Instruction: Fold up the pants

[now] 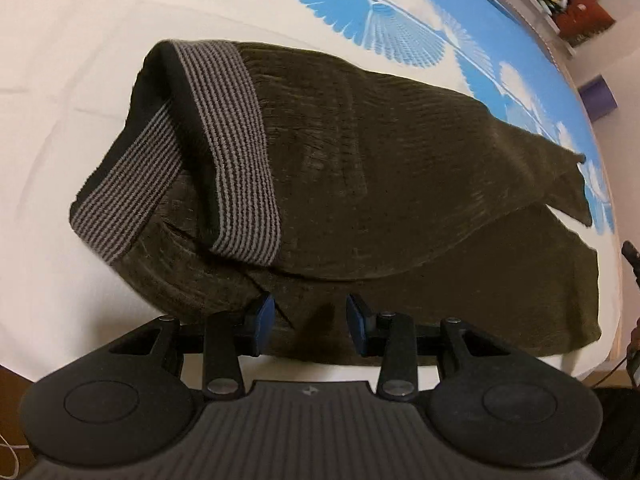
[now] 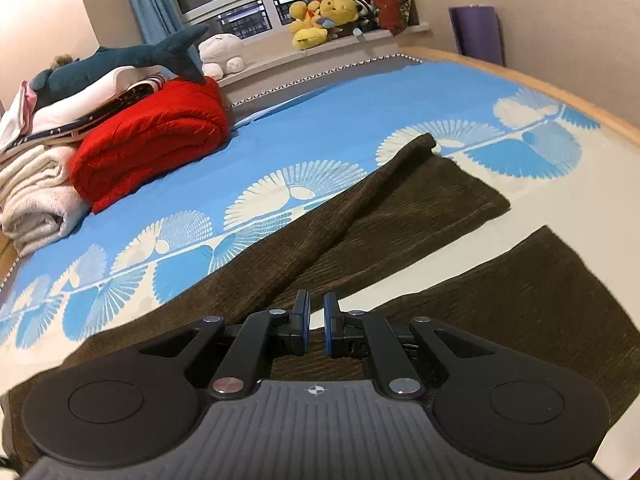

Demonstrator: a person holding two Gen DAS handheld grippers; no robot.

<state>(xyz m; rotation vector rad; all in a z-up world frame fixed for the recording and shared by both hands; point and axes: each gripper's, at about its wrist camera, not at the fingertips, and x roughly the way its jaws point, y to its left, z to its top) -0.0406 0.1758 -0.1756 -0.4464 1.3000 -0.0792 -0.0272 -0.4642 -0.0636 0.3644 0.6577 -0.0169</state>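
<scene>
Dark olive ribbed pants lie on the bed, one leg folded over the other. Their grey striped waistband gapes open at the left. My left gripper hovers over the near edge of the pants, open, its blue pads apart with fabric below them but nothing pinched. In the right wrist view the two legs spread away toward the far right, with a strip of sheet between them. My right gripper sits just above the cloth where the legs part, shut with only a slit between its pads and nothing in it.
The bed sheet is blue and white with a fan pattern. A folded red blanket, towels and a shark plush are stacked at the far left. Plush toys line the windowsill. A purple rolled mat stands past the bed's wooden edge.
</scene>
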